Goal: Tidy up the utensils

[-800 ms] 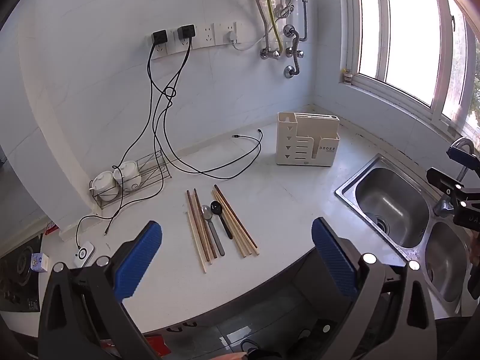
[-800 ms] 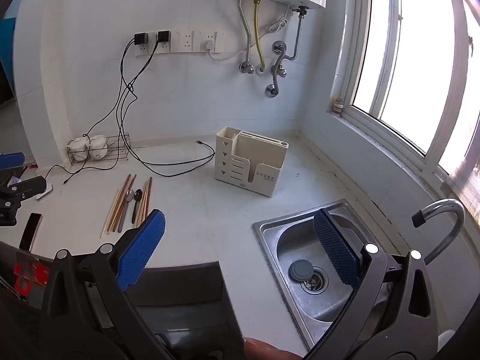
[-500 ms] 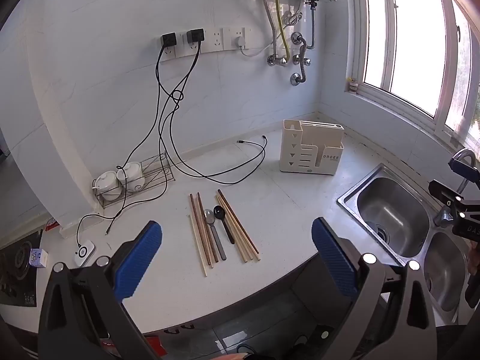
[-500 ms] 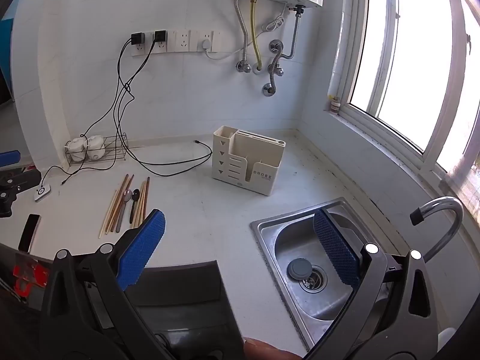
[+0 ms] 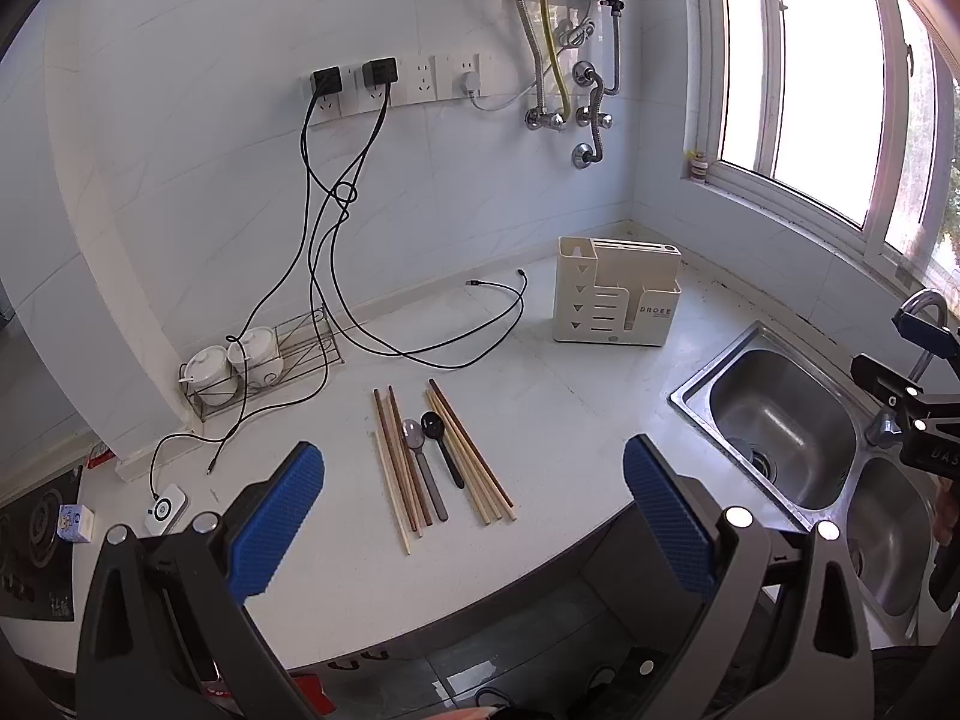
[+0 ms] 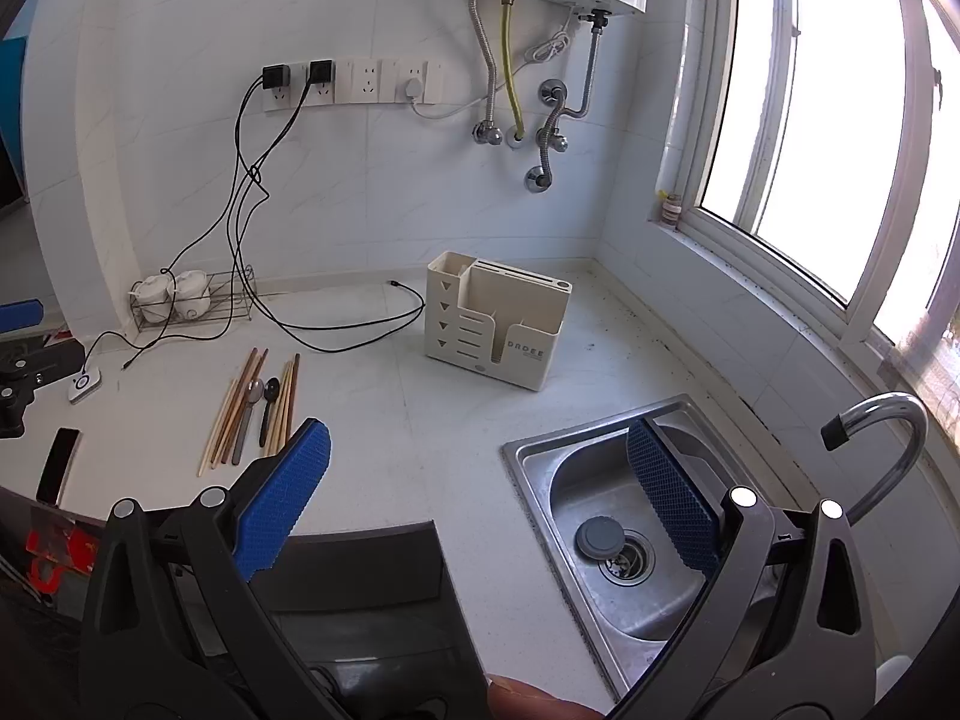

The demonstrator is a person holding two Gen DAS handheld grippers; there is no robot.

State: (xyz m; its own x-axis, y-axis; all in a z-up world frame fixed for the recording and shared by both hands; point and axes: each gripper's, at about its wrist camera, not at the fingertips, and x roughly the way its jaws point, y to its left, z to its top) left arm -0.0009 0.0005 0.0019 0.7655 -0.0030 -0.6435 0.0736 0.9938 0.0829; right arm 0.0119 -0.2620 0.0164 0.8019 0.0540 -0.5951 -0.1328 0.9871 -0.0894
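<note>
Several wooden chopsticks [image 5: 397, 468] [image 6: 230, 414], a metal spoon [image 5: 422, 468] [image 6: 249, 417] and a black spoon [image 5: 443, 450] [image 6: 267, 408] lie side by side on the white counter. A cream utensil holder [image 5: 615, 291] [image 6: 495, 327] stands upright further back, near the corner. My left gripper [image 5: 474, 510] hovers open over the counter's front edge, just short of the utensils, nothing between its blue pads. My right gripper [image 6: 480, 486] is open and empty too, spanning the counter and the sink, with the utensils to its left.
A steel double sink [image 5: 780, 420] [image 6: 606, 510] with a curved tap [image 6: 882, 444] lies at the right. Black cables [image 5: 420, 348] trail from wall sockets across the counter. A wire rack with white pots [image 5: 252, 360] stands at the back left. A small white puck [image 5: 167, 507] lies at the left.
In the left wrist view the scene slid downward, showing more of the wall and heater. The right wrist view also shifted slightly. Both grippers stayed open; the utensils did not move.
</note>
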